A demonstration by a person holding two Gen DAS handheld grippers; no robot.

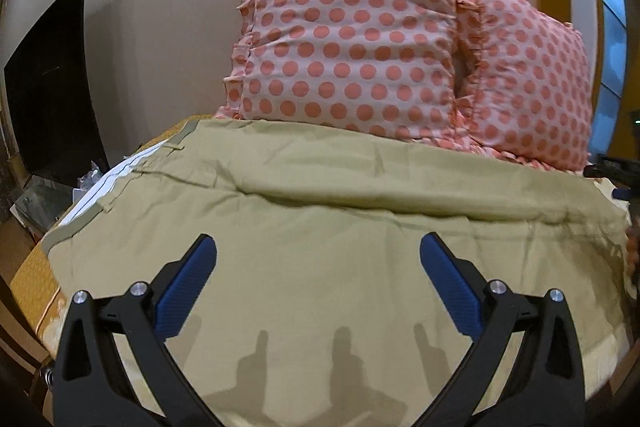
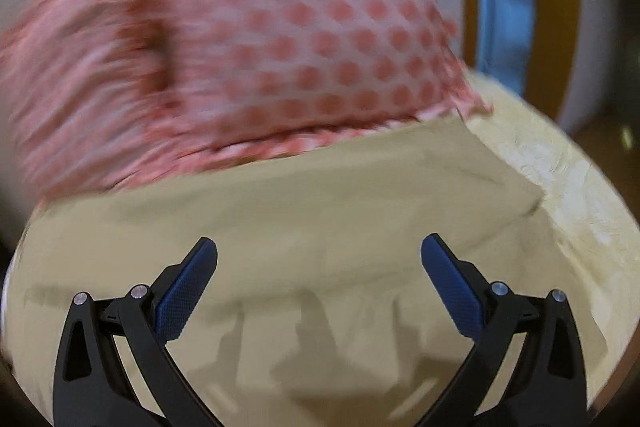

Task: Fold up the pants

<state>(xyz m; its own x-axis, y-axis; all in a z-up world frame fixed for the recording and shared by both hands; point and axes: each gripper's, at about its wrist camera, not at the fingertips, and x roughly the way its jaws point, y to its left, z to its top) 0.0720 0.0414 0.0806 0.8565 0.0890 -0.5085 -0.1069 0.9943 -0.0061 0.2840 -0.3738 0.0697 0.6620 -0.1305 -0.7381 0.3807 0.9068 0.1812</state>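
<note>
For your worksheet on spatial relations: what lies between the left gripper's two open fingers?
Only the khaki pants show between the left gripper fingers, in the left wrist view.

Pillows (image 1: 352,43) wall off the pants' (image 1: 320,227) far edge

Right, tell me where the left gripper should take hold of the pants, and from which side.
Grip the waistband at the pants' left end, coming in from the left. It is a firm, doubled edge with belt loops, lying exposed on the bed, while the cloth under the open left gripper lies flat with no edge to pinch. The pillows crowd the far side.
</note>
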